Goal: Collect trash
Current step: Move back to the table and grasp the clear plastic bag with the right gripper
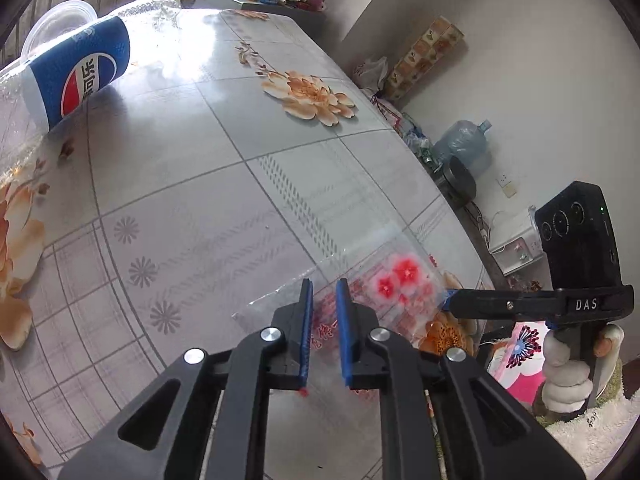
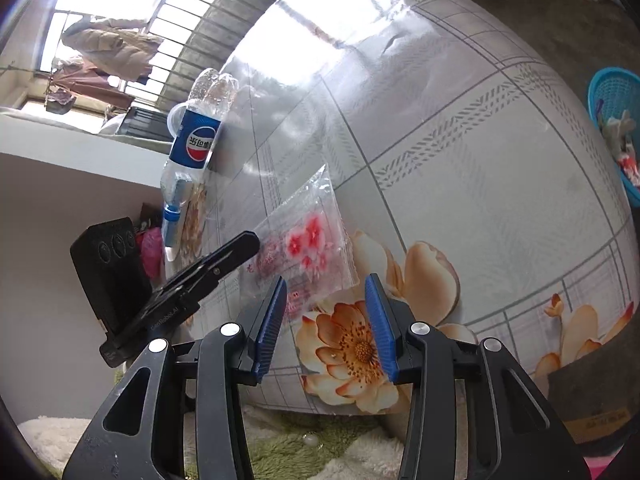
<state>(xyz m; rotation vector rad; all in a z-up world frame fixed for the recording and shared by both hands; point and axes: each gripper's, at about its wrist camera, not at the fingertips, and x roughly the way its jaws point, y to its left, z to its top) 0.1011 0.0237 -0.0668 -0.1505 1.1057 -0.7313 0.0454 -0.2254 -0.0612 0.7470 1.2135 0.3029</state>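
The clear wrapper (image 1: 384, 292) is straddled by the narrowly gapped left gripper (image 1: 324, 292), not visibly pinched. The right gripper (image 2: 326, 292) is held spread. The thin film could be slid along the glossy table (image 1: 240, 184) and missed.

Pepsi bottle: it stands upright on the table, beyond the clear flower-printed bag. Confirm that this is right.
Not quite. The Pepsi bottle lies on its side on the table, not upright; the right wrist view shows its blue cap end past the table's edge. It is indeed beyond the clear flower-printed bag.
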